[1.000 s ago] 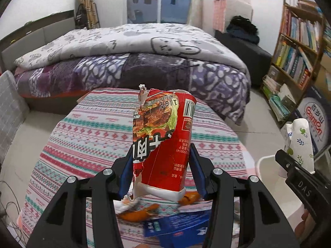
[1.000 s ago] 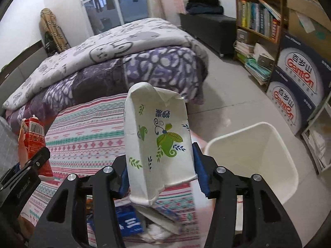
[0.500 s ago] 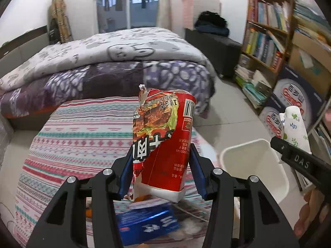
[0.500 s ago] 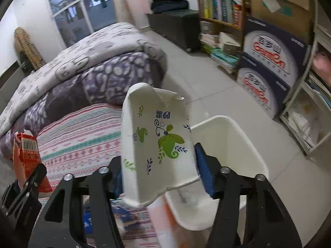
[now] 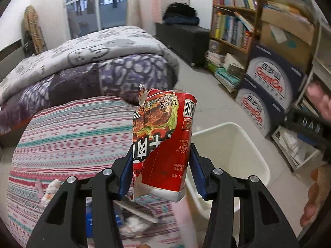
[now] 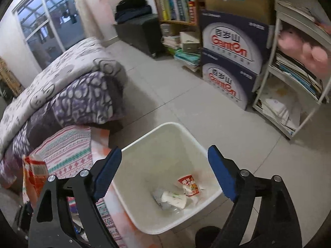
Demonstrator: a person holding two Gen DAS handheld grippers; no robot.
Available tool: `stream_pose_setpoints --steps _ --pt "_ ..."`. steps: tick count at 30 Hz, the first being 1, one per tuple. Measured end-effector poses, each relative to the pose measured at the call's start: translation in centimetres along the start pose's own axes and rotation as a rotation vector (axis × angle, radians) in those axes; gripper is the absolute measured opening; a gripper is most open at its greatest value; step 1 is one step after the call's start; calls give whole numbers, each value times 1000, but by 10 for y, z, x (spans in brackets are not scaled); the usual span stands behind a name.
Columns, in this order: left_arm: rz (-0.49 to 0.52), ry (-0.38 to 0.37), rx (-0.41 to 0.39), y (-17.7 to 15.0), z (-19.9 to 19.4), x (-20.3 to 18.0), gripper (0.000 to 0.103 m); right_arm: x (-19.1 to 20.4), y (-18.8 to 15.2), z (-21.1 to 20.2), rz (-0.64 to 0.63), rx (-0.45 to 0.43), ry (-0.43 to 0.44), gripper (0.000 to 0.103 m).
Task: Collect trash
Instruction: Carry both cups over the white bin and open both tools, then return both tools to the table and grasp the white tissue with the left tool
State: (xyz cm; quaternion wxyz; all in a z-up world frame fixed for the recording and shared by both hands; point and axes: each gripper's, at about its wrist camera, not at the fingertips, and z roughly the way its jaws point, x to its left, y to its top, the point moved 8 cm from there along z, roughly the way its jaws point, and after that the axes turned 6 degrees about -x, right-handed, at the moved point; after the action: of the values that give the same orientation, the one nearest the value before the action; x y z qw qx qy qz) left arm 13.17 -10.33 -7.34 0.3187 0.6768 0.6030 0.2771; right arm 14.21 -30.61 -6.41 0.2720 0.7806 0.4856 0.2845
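Left gripper (image 5: 161, 165): I have its two blue pads pressed on the sides of a torn red noodle carton (image 5: 165, 140), roughly half open around it. The carton stands nearly upright between the fingers, its ragged top edge away from me.

Right gripper (image 6: 163, 173): I see its jaws spreading wide at this moment, with nothing between the blue pads. It hangs over the bin and looks straight down into it.

White bin (image 6: 142, 223): it stands on the tiled floor, just right of the striped cloth. In the left wrist view it (image 5: 254, 161) sits right of the carton, a little farther off.

Paper cup (image 6: 173, 199): white with a green print, lying on its side at the bottom of the bin, free of both grippers.

Other trash in the bin: a red-printed wrapper (image 6: 189, 185) lies just right of the cup, farther back; some grey crumpled bits are next to them.

Striped cloth (image 5: 72, 136): it covers the low surface left of the bin. Near me on it lie a white crumpled scrap (image 5: 50, 192) and a blue packet (image 5: 91, 225), partly hidden behind the left gripper's fingers.

Room: a bed with a grey and purple quilt (image 5: 93, 66) lies beyond the cloth; bookshelves (image 5: 231, 26) and stacked printed cartons (image 6: 231, 62) stand far right.

Person: part of a hand (image 5: 314, 196) shows at the right edge of the left wrist view.
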Motion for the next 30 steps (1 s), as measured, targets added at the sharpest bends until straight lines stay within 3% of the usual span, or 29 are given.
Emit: stream_pose_setpoints --steps 8,14,16,18,22,30 --pt "57 -53 25 -8 13 -46 49 -49 11 -2 108 6 -23 84" --pt "58 -143 59 -12 23 -83 52 -69 19 -4 184 2 -17 87" --pt "46 -162 72 -12 26 -90 64 -75 22 -5 211 -10 -18 89" --pt "30 -174 76 -9 25 -91 66 -77 23 -8 216 -26 -26 90" --pt "28 -154 50 -1 17 -81 66 -70 23 -14 183 -65 -41 91" --pt "10 -2 -6 8 6 -31 66 -32 23 -33 44 -202 -92 96"
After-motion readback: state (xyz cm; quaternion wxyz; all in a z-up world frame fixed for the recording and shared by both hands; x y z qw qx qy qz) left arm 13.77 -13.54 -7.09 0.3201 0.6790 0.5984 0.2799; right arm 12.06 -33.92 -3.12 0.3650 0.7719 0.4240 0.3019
